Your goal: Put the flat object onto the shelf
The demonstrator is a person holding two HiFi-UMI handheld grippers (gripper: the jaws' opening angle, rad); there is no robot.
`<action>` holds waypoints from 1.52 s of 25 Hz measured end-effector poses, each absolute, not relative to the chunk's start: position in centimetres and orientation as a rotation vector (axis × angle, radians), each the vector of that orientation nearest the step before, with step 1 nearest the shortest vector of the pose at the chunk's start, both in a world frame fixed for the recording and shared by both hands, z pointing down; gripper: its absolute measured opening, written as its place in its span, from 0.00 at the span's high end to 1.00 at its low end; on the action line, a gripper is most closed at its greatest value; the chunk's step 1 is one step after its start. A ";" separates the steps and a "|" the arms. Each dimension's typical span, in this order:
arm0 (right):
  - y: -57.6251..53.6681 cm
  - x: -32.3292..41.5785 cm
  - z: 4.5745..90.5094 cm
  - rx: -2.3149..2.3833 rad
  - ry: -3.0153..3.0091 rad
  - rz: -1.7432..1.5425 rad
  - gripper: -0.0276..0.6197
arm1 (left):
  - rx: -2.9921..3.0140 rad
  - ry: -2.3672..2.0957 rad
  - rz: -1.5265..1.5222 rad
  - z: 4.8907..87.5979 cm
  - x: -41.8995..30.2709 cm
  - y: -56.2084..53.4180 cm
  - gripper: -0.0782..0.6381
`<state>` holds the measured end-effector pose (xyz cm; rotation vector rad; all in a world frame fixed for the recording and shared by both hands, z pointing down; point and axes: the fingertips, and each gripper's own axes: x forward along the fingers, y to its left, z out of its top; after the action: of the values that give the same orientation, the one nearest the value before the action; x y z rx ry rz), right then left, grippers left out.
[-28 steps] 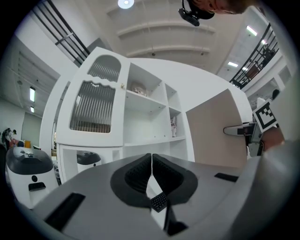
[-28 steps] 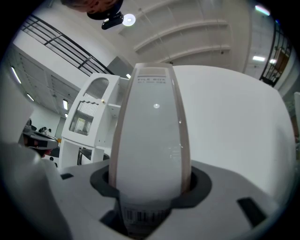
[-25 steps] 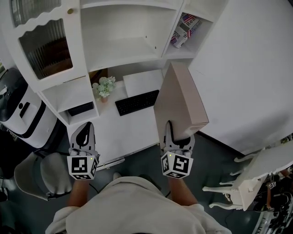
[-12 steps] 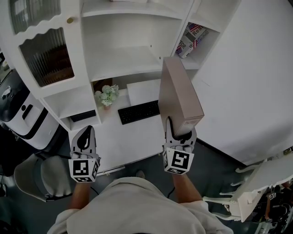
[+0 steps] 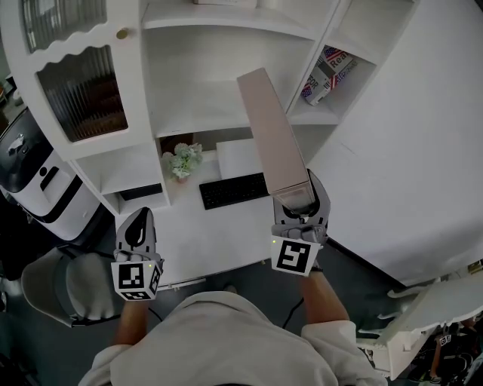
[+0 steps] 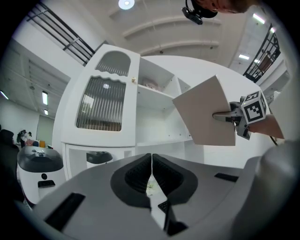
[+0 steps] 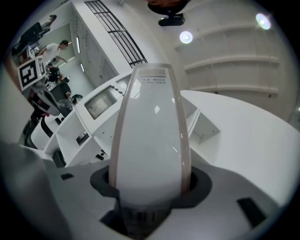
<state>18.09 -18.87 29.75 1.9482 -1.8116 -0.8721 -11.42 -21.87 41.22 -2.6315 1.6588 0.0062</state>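
A white shelf unit [image 5: 198, 113] is standing over a white surface [image 5: 196, 234] that is carrying a keyboard [image 5: 232, 191] and a flower pot [image 5: 183, 160]. The right tool [image 5: 299, 200] is clamping a flat beige box [image 5: 272, 136] raised before the open shelf. The left tool [image 5: 137, 220] is hovering empty, jaws together.

Head view: soft, even overhead light; the white shelf [image 5: 204, 105] is bright, the floor [image 5: 355, 286] at the near edge dark, shadows faint. Both gripper views: strong fisheye bending, black corners, round ceiling lamps [image 6: 125, 3] far above. Right gripper view: small glints on the box [image 7: 150, 140], its near end blurred.
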 end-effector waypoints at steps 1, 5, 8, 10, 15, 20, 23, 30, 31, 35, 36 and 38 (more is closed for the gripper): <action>-19.3 17.9 29.5 1.925 -1.811 -0.891 0.55 | -2.625 1.670 0.006 41.3 -11.7 -22.0 0.88; -20.7 16.8 29.0 1.813 -1.777 -0.999 0.55 | -2.605 1.704 0.006 41.4 -12.3 -22.3 0.88; -21.5 15.9 28.8 1.727 -1.744 -1.076 0.55 | -2.594 1.723 0.007 41.4 -12.6 -22.4 0.88; -22.1 15.3 28.8 1.674 -1.723 -1.118 0.55 | -2.588 1.734 0.008 41.4 -12.7 -22.5 0.88; -23.4 14.1 29.0 1.560 -1.686 -1.202 0.55 | -2.572 1.764 0.009 41.5 -13.0 -22.7 0.88; -24.8 13.2 29.5 1.456 -1.654 -1.255 0.55 | -2.549 1.798 0.010 41.6 -13.5 -22.8 0.88; -25.1 12.7 30.0 1.405 -1.627 -1.266 0.55 | -2.535 1.816 0.012 41.6 -13.9 -22.9 0.88; -25.7 11.7 30.3 1.331 -1.561 -1.317 0.55 | -2.527 1.832 0.013 41.6 -14.0 -23.3 0.88; -26.0 11.7 30.4 1.321 -1.547 -1.322 0.55 | -2.528 1.831 0.013 41.6 -13.9 -23.3 0.88; -27.2 11.7 31.0 1.253 -1.496 -1.353 0.55 | -2.530 1.833 0.011 41.7 -13.8 -23.3 0.88; -27.5 11.6 31.3 1.231 -1.485 -1.361 0.55 | -2.528 1.838 0.010 41.7 -13.8 -23.3 0.88; -28.3 11.7 32.0 1.190 -1.461 -1.369 0.55 | -2.524 1.850 0.009 41.8 -14.0 -23.4 0.88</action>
<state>11.65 -28.28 32.01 1.1901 -1.4613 -1.3695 -14.02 -23.38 41.83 -2.5240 1.8497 0.0087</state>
